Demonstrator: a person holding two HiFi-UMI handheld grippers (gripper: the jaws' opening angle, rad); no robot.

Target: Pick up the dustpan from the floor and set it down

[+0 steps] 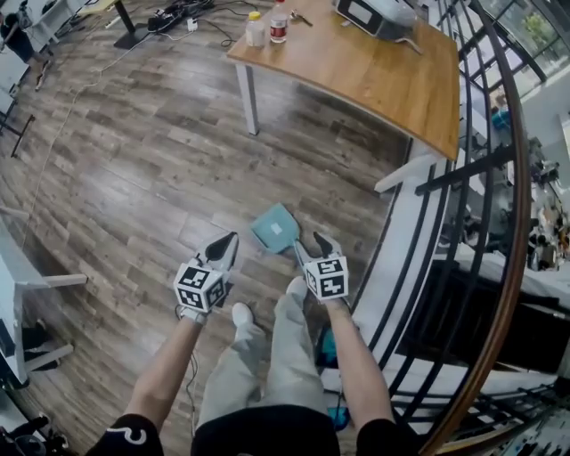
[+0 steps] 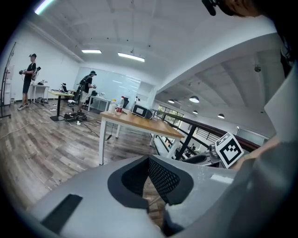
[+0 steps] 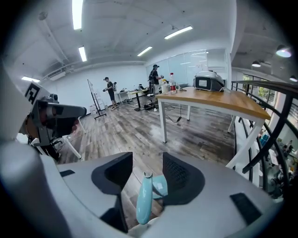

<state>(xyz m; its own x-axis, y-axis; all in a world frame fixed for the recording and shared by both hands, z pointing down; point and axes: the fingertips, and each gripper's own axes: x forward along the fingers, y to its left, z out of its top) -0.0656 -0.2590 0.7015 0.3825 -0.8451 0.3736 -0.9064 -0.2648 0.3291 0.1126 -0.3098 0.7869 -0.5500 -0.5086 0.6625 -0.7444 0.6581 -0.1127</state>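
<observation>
So the teal dustpan (image 1: pixel 274 229) is sitting on the wood plank floor (image 1: pixel 134 160), right in front of the person's white shoes (image 1: pixel 241 313), in the space ahead of the two grippers and closer to the right one. The right gripper (image 1: pixel 313 249) is pointed down at it with its jaws spread apart. From the right gripper view you can see the dustpan's handle (image 3: pixel 143 200) sitting in the gap between the right gripper's (image 3: pixel 147 160) pads with floor showing on both sides, so the pads aren't squeezing it and nothing is actually gripped there. The flat pan part peeks out just behind the right pad. The left gripper (image 1: pixel 227 245) is off to the left of the dustpan, apart from it, and in its own view the left gripper's (image 2: pixel 149 160) jaws are pinched together at the tips with nothing caught between them. Past the dustpan there's a wooden table (image 1: pixel 356 71) with white legs and a couple of bottles (image 1: pixel 279 22) on its far end, and a black railing (image 1: pixel 499 178) curves along the right side. In the back of the room some people (image 3: pixel 155 76) are standing around other desks.
</observation>
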